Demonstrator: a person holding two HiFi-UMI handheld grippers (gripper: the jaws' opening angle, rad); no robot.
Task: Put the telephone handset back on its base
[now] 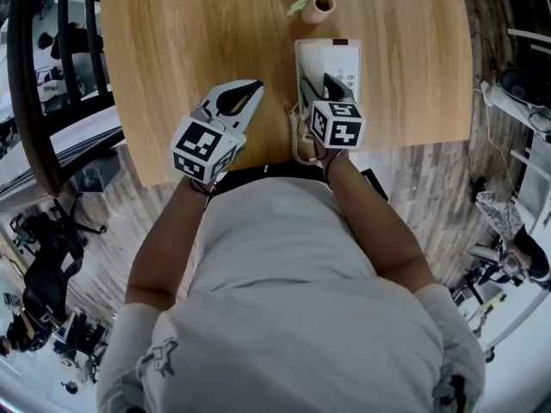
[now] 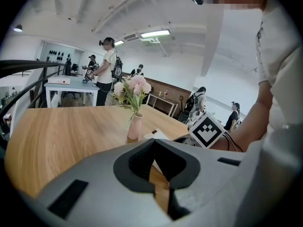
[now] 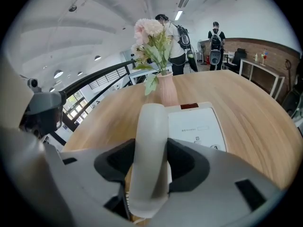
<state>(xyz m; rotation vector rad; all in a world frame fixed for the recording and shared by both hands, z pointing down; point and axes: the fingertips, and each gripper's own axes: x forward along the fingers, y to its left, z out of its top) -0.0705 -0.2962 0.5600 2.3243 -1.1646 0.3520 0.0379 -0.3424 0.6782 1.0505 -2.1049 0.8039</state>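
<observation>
Your left white two-jaw tool (image 1: 248, 91), marker cube at its back, hangs over the near edge of the wooden counter (image 1: 172, 33). It points shallowly down, and its jaws are closed together with nothing between them. Your right white tool (image 1: 331, 88) tilts more steeply down, its jaws spread wide and clamped on the white telephone handset (image 3: 151, 126). Your left forearm (image 1: 168, 231) and right forearm (image 1: 379, 222) both reach forward.
</observation>
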